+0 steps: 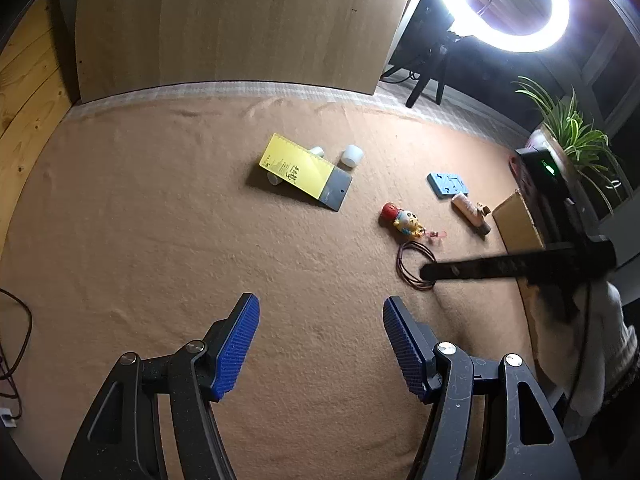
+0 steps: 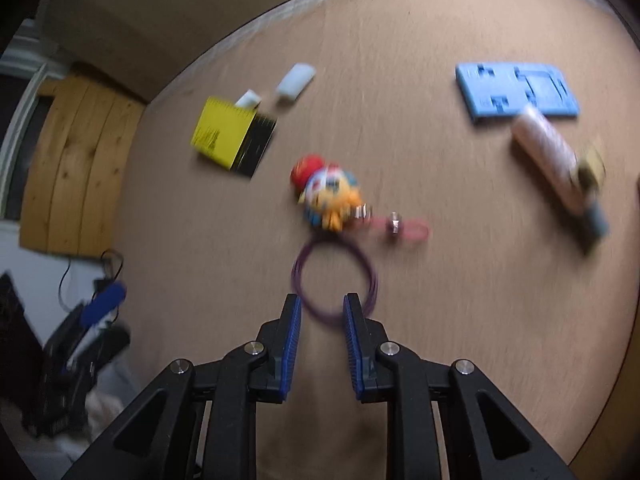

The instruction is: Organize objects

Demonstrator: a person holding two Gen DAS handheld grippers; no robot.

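- The right gripper (image 2: 322,304) has its jaws parted by a narrow gap with nothing between them; its blue pads (image 2: 295,336) sit at the near arc of the purple wire loop (image 2: 335,276), one pad on either side of that arc. Whether they touch the wire cannot be told through the blur.
- The left gripper (image 1: 320,312) hangs with jaws spread wide and empty, over bare tan cloth (image 1: 160,240).
- Just beyond the loop lies the cartoon figurine (image 2: 326,196), touching it or nearly so, a pink keyring strap (image 2: 400,228) trailing to its right.
- Farther right, the pink tube (image 2: 548,152) lies with one end against the blue foam tray (image 2: 516,88).
- Far left, the yellow card (image 1: 298,170) rests propped on white cylinders (image 1: 352,156).
- Open cloth stretches from the card to the table's left edge; the wooden board (image 1: 240,24) bounds the far edge, and a cardboard box (image 1: 516,220) stands at the right edge.
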